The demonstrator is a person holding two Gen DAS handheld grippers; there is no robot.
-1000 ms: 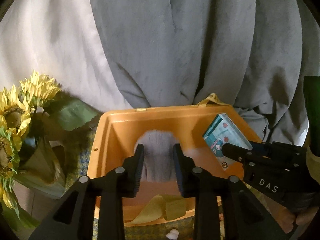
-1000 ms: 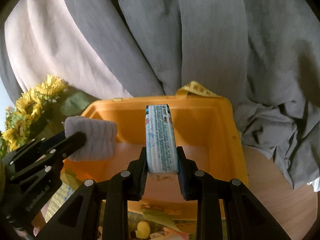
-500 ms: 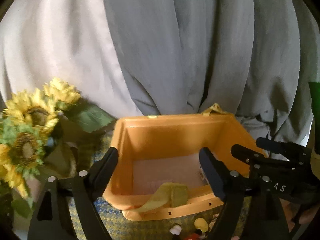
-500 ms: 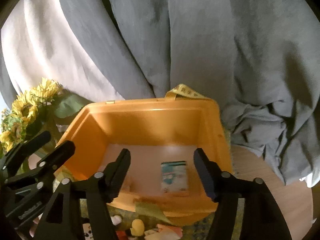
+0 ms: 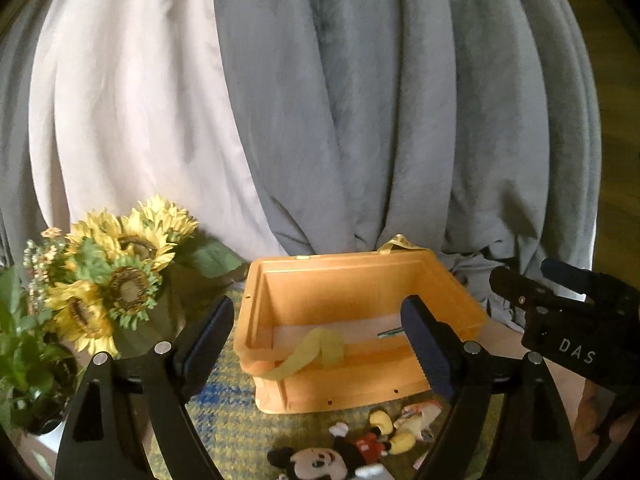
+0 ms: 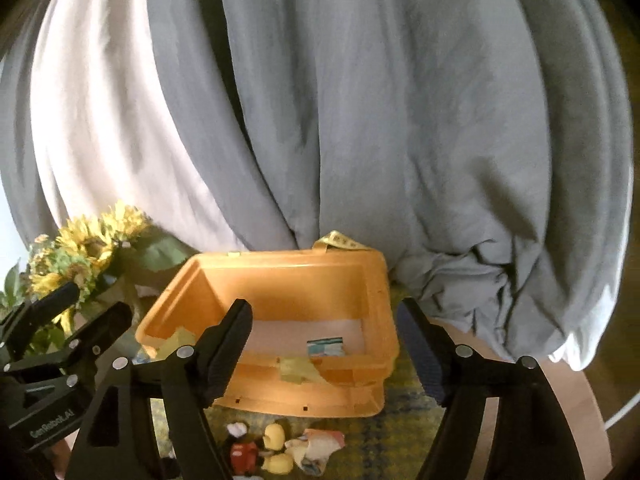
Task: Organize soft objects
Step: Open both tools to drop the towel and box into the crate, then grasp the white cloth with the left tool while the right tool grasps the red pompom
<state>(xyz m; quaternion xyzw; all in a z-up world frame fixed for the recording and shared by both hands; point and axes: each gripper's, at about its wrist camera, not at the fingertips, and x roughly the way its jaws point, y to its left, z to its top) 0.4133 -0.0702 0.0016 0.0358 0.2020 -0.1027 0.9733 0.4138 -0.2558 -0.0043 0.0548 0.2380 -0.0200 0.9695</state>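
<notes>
Left gripper (image 5: 320,344): I am holding it with jaws spread wide and nothing between them; the pads are framing the bin from outside.

Right gripper (image 6: 324,344): I am watching its jaws opening further, also empty, the bin showing through the gap.

Mouse toy (image 5: 332,460): lying on the patterned cloth (image 5: 224,408) just in front of the bin, at the bottom edge of both views, yellow shoes pointing toward the bin. A crumpled pale item (image 6: 320,446) is sitting just beside it; I cannot tell what it is.

Bin (image 5: 360,384): orange, open-topped, standing on the cloth. A yellow strip (image 5: 316,354) is draping over its near rim.

Packet (image 6: 325,347): blue and white, resting flat on the bin floor toward the right wall. No other item is showing on the part of the floor in view.

Sunflowers (image 5: 116,280): standing left of the bin, apart from it.

Curtain (image 5: 360,120): grey and white folds hanging behind everything.

Step, as I judge it: both hands are free after a drop-off into the bin, and I am between items. Next move, I judge, calls for tipping a gripper down toward the mouse toy, centring the open jaws over its body, and closing gently on the plush.
</notes>
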